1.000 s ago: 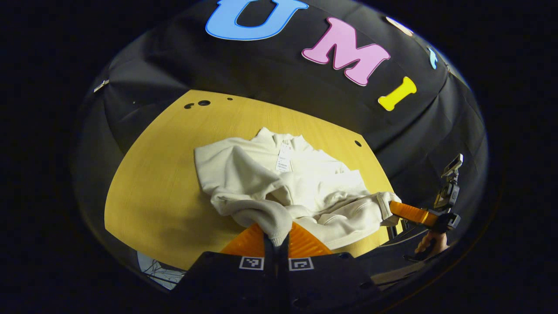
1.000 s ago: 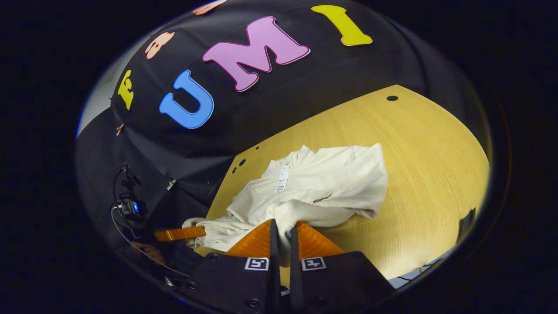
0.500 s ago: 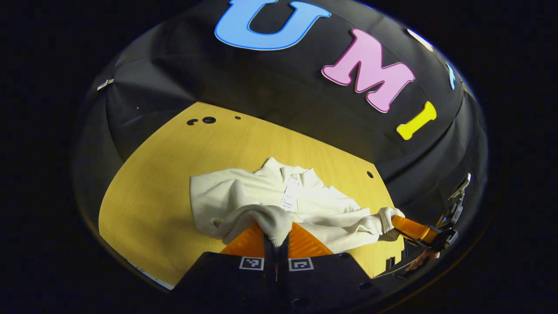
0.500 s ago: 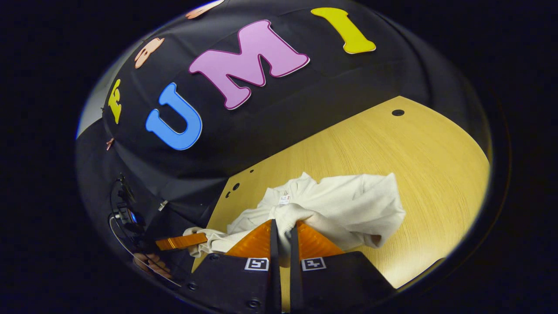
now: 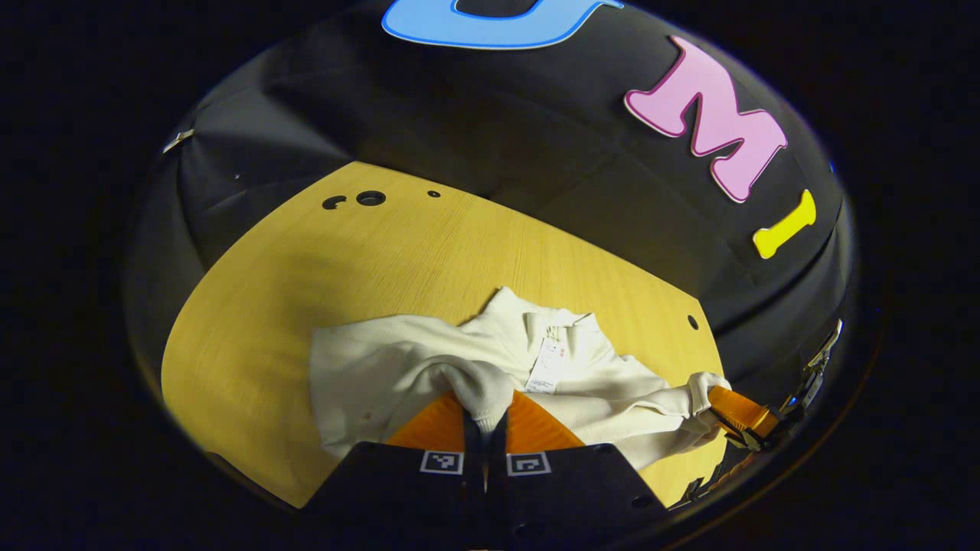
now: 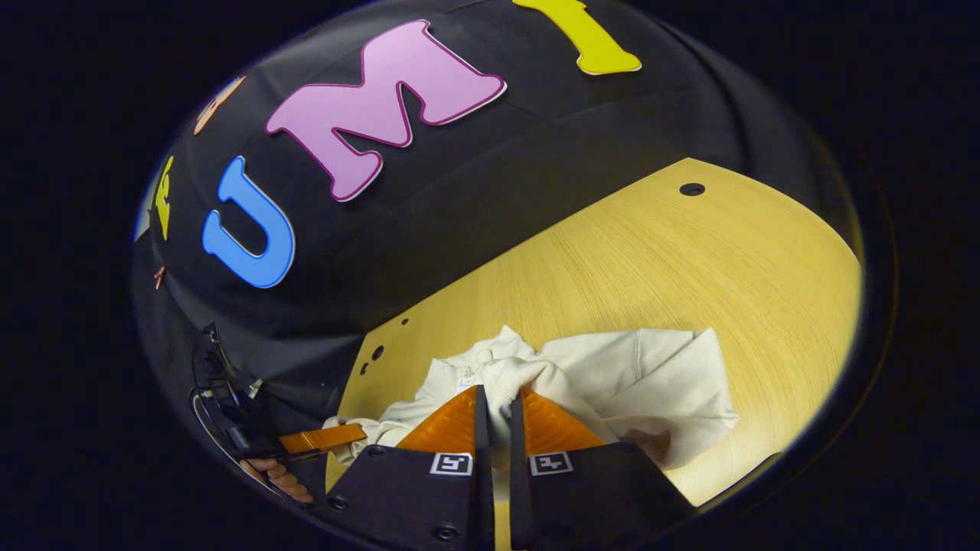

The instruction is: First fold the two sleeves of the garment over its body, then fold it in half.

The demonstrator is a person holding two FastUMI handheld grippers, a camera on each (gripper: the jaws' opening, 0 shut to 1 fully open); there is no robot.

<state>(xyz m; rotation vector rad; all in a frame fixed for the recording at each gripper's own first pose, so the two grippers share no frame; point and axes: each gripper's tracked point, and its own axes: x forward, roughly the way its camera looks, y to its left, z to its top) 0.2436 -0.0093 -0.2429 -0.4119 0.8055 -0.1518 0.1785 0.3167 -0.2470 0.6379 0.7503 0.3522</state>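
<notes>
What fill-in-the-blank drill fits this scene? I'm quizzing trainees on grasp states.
1. The left hand-held gripper is shut on the ___.
2. The garment lies on a ___ table.
3. The right hand-held gripper is ___ on the garment.
4. A paper ___ hangs at the collar.

Missing words: garment; wooden; shut; tag
</notes>
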